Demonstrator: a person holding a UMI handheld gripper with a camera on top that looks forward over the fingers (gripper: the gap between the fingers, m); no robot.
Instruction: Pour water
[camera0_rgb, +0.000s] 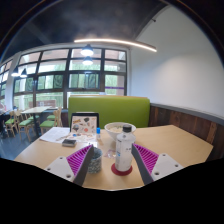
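Standing upright between the spread, released fingers of the gripper (118, 160), the bottle (123, 150) rests on the table (185, 145) — cup (116, 130) just beyond, at twelve o'clock.

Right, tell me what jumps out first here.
A clear bottle stands upright on a red coaster between the open tongs, with a gap at either side. Just beyond it on the wooden table stands a clear jug, and behind that a bright green bench back runs beneath the windows.
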